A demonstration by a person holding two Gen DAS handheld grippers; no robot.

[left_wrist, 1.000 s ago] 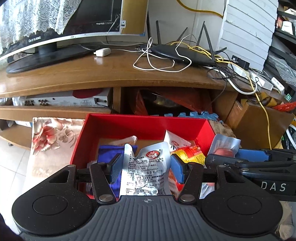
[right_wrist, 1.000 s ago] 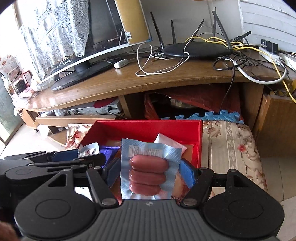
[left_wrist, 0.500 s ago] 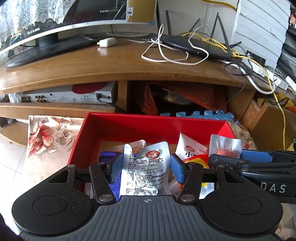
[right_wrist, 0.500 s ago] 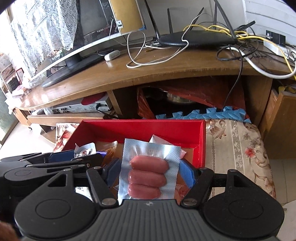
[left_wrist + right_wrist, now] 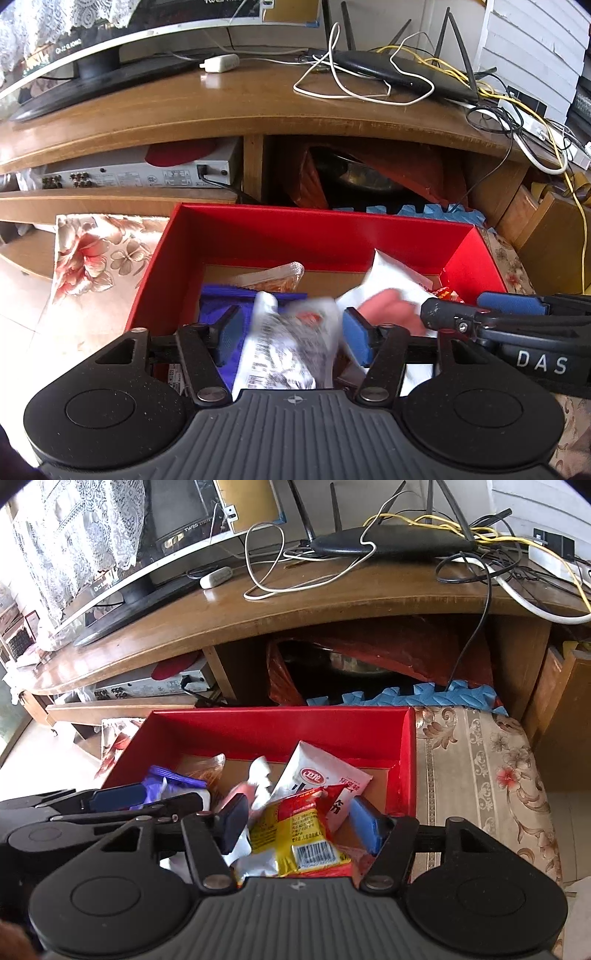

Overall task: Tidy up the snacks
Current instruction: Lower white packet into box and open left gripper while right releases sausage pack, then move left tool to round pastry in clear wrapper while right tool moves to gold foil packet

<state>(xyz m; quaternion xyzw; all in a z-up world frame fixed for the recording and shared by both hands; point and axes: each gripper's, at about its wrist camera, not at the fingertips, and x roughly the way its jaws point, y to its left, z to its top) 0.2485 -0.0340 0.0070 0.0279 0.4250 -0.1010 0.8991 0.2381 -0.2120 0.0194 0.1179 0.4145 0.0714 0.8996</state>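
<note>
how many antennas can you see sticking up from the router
4 on the router: two at its left end, two near its right end, all rising behind the body. Their tips are cut off by the frame.

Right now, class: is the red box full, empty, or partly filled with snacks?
Partly filled. Several snack packets lie in the near half of the red box, while bare brown floor shows along its far wall.

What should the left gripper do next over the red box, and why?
Probably lift the left gripper straight up, out of the red box. Its jaws are opening, and the silver packet between them looks blurred and loose, as if dropping among the snacks already inside. The packet seems delivered, so staying low would only risk disturbing them.
</note>
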